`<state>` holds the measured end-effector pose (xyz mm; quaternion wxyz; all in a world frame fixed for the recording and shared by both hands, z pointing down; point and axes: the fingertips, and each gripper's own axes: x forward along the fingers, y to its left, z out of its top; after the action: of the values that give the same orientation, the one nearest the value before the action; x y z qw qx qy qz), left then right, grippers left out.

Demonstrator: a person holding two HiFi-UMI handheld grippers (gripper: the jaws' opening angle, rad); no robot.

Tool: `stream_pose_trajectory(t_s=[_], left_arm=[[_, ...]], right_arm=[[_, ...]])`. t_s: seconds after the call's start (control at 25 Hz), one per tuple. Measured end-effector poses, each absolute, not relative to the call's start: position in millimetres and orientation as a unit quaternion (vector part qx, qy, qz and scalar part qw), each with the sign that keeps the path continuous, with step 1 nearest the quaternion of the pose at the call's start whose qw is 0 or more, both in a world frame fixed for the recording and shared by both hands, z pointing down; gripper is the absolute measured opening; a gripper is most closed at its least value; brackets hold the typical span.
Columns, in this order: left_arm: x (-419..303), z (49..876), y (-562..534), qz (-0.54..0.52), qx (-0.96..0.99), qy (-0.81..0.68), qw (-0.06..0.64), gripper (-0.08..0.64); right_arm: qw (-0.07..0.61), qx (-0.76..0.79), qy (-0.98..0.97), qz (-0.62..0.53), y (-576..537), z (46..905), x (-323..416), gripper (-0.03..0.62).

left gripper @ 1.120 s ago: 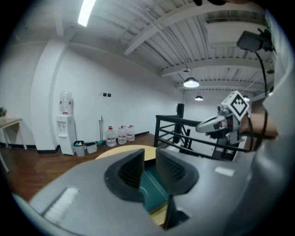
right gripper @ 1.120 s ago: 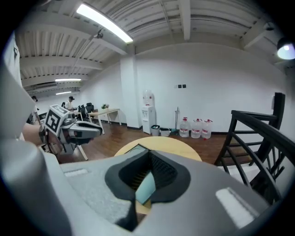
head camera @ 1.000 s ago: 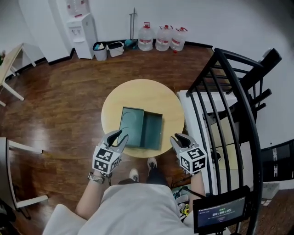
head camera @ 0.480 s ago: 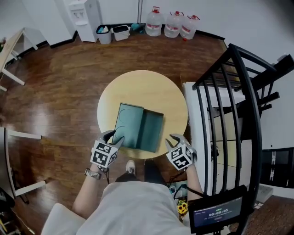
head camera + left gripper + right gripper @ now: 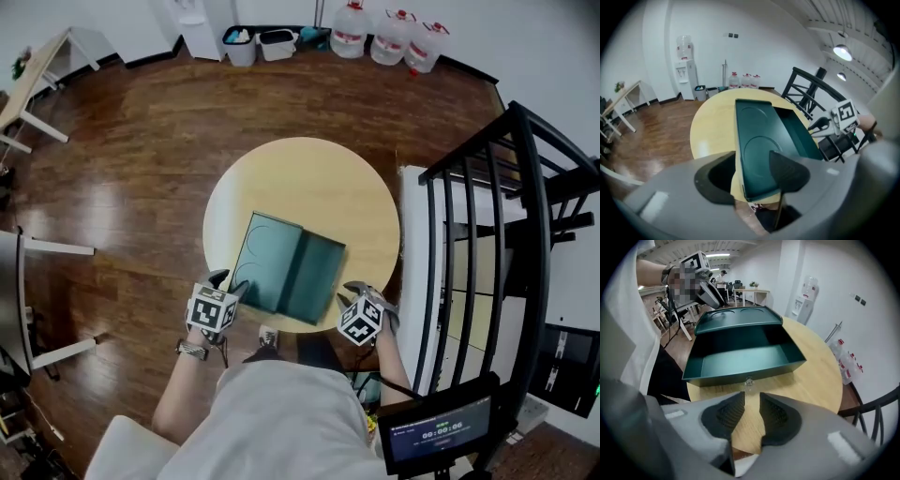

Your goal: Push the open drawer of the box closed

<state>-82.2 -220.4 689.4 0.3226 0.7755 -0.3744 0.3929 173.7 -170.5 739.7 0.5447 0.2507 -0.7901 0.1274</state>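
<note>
On the round wooden bench [image 5: 309, 173], the dark green box [image 5: 267, 267] lies near the person's edge, its drawer [image 5: 319, 281] pulled out to the right. The left gripper [image 5: 228, 281] has just been opening its jaws and now holds them wide, with the box's near corner between them, unpinched. The right gripper [image 5: 361, 292], jaws likewise just spread with only bare bench between, points at the drawer's small knob [image 5: 749, 380], just short of it.

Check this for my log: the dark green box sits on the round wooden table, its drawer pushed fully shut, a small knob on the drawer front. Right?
Not quite: the drawer is open, pulled out of the box, as the right gripper view shows. The rest holds: round wooden table, small knob on the drawer front.
</note>
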Motion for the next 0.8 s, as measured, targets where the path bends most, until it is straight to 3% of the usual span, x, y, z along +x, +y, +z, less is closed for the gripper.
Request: stream_pose_trajectory(t_s=[0.64,0.8], left_arm=[[-85,705,-213,0.403,0.749,-0.378,0.366,0.232],[-84,707,-211,0.406,0.75,-0.372,0.367,0.232]], right_arm=[[0.548,0.177,-0.809,0.113,-174,759,146,0.104],[0.561,0.166,-0.808,0.074,-178,760,143,0.077]])
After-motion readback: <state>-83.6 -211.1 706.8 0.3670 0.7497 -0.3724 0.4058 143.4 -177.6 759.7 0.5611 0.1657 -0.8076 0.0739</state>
